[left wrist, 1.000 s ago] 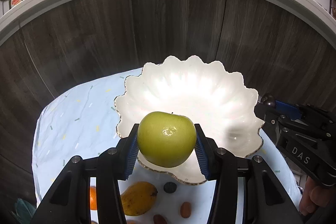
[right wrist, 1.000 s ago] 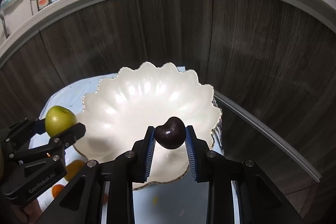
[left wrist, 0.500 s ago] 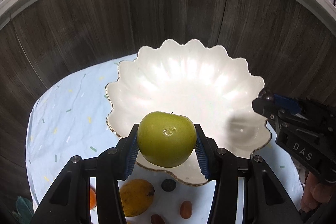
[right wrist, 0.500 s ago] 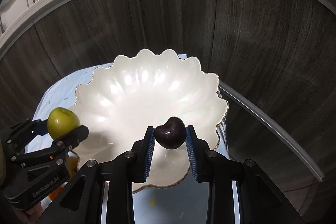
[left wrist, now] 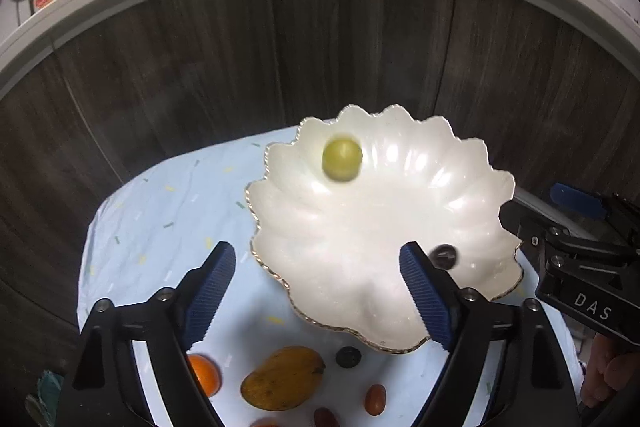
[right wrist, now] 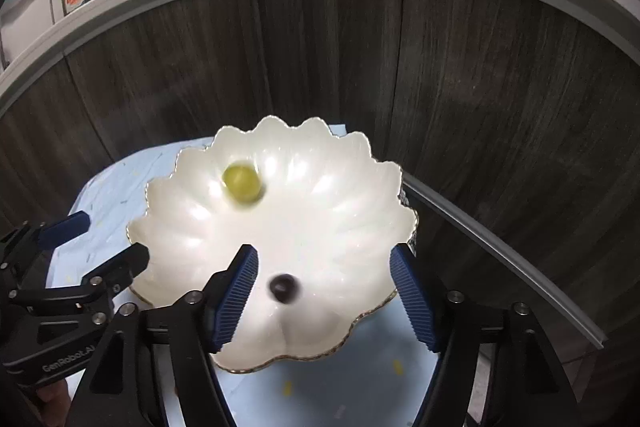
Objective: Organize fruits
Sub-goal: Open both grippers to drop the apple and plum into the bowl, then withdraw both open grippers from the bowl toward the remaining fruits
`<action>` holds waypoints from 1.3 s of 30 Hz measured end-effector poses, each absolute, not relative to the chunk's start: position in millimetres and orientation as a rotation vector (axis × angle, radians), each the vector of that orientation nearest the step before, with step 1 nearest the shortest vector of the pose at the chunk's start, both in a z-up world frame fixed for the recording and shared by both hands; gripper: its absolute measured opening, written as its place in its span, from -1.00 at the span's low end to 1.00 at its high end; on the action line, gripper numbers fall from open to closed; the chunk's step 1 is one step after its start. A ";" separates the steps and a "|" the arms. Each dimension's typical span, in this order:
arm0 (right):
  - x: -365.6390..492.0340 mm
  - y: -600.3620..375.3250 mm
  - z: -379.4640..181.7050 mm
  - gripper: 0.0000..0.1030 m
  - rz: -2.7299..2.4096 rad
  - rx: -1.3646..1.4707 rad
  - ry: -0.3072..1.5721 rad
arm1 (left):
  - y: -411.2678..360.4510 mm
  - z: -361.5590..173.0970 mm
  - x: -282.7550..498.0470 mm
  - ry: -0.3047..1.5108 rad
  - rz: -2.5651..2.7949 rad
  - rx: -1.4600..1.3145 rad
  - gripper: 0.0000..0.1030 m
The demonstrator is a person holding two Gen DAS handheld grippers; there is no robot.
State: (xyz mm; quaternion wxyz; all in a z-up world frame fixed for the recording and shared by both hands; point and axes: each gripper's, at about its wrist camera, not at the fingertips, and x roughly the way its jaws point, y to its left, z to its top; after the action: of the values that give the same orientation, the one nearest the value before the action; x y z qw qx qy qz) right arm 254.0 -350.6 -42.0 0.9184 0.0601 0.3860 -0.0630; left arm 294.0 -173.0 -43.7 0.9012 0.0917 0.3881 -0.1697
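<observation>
Both grippers hang over a white scalloped bowl with a thin gold rim, and both stand with their blue ribbed fingers spread wide and holding nothing. In the left wrist view the left gripper frames the bowl's near edge, while the right gripper reaches in from three o'clock. A green apple sits blurred inside the bowl toward its eleven o'clock side, and a small dark plum lies blurred in the bowl near its four o'clock rim, just beside the left gripper's right finger in that view. The bowl rests on a desk covered by a pale blue cloth with small coloured flecks. On the cloth at the bowl's six o'clock side lie a yellow mango, an orange at its nine o'clock, a small dark round fruit and a small reddish oval fruit. Dark wood-grain cabinet fronts rise behind the desk.
</observation>
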 end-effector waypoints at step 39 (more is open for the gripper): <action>200.4 -268.4 16.6 0.50 -0.019 0.091 0.661 | -70.6 17.5 224.0 0.704 -0.213 0.148 0.76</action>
State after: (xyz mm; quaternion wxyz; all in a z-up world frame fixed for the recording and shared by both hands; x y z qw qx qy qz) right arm 200.4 -268.4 16.6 0.9448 0.0449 0.3244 -0.0093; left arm 224.0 -70.6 17.5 0.9304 0.0720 0.3439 -0.1041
